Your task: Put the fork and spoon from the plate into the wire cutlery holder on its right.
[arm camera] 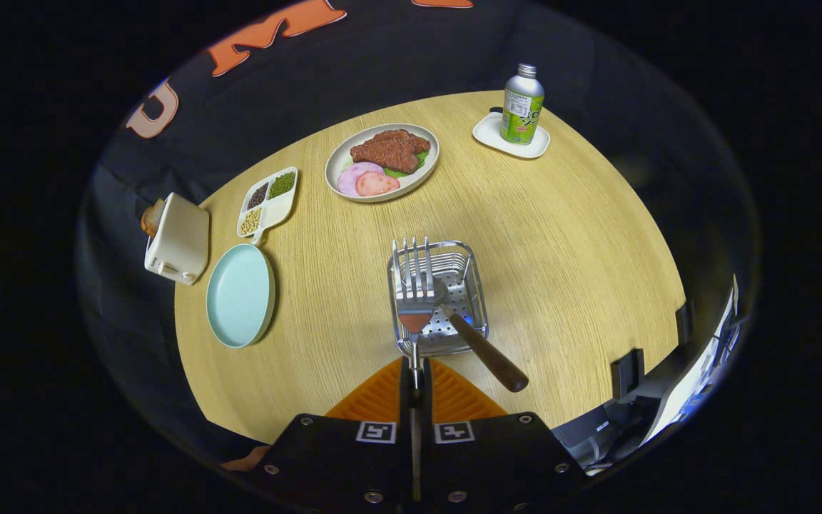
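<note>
My gripper (415,377) is shut on the thin handle of a metal fork (413,285), whose tines point away from me. The fork hangs over the near left part of the wire cutlery holder (480,289), which stands just ahead of the fingers on the round wooden table (561,235). A spoon with a brown wooden handle (491,355) sits with its bowl inside the holder, and its handle leans out over the near right corner. The light blue plate (240,294) lies to the left of the holder with nothing on it.
A white toaster (178,241) stands at the table's left edge, next to the plate. Beyond the plate is a divided dish of beans (268,201). A plate of meat (382,162) sits farther back, and a bottle (523,113) on a white coaster stands at the far right.
</note>
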